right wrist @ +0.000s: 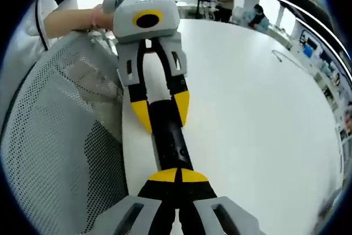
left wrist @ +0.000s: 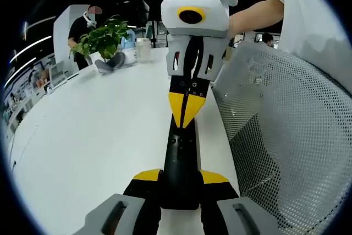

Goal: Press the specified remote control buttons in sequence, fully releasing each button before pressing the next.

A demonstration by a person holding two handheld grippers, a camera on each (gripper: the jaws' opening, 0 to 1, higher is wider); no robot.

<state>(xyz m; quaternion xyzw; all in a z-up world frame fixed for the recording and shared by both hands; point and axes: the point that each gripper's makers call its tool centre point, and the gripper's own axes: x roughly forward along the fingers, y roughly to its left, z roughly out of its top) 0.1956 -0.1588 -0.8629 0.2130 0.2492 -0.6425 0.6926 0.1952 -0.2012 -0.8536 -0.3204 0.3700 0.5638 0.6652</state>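
In the left gripper view, a potted plant [left wrist: 104,39] stands at the upper left of the white tabletop [left wrist: 93,136]. At bottom centre the left gripper [left wrist: 181,179] is clamped on the near end of the black remote control [left wrist: 180,160]. Above it, the right gripper [left wrist: 186,115] points down with its yellow tips together on the remote's far end. A mesh chair back [left wrist: 286,147] occupies the right side.

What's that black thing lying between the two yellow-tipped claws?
A black remote control on the white table. In the left gripper view, the left gripper clamps its near end while the right gripper touches its far end, tips closed.
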